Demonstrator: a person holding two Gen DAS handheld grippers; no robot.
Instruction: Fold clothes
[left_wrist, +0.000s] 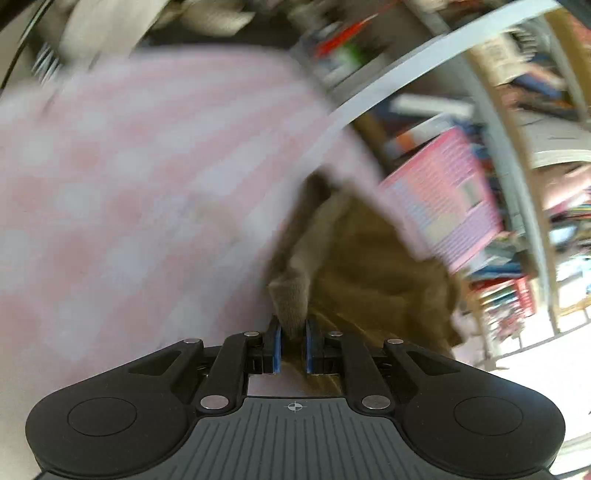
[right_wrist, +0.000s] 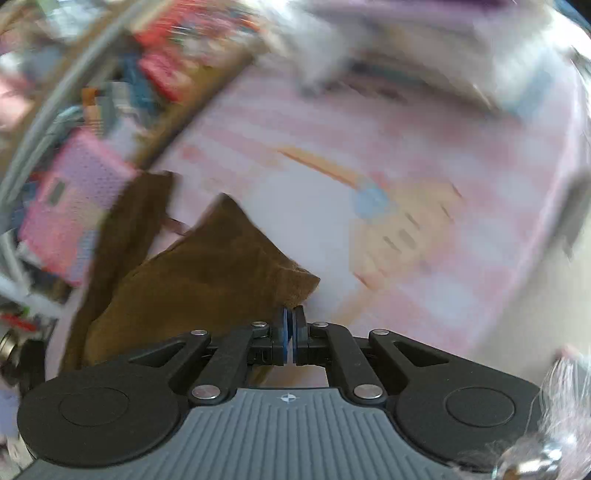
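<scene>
A brown garment (left_wrist: 373, 266) hangs between both grippers over a pink-and-white checked cloth (left_wrist: 129, 177). In the left wrist view my left gripper (left_wrist: 293, 334) is shut on a thick bunched edge of the garment, which sticks up between its blue pads. In the right wrist view the same brown garment (right_wrist: 207, 280) stretches down and to the left from my right gripper (right_wrist: 292, 319), whose pads are pressed together on its corner. The pink checked cloth (right_wrist: 369, 155) lies under it. Both views are blurred by motion.
A pink box (left_wrist: 443, 199) and stacked books and packets stand past the cloth's far edge; the pink box (right_wrist: 74, 206) shows at left in the right wrist view. A printed picture (right_wrist: 399, 221) is on the cloth. White fluffy fabric (right_wrist: 565, 413) lies at bottom right.
</scene>
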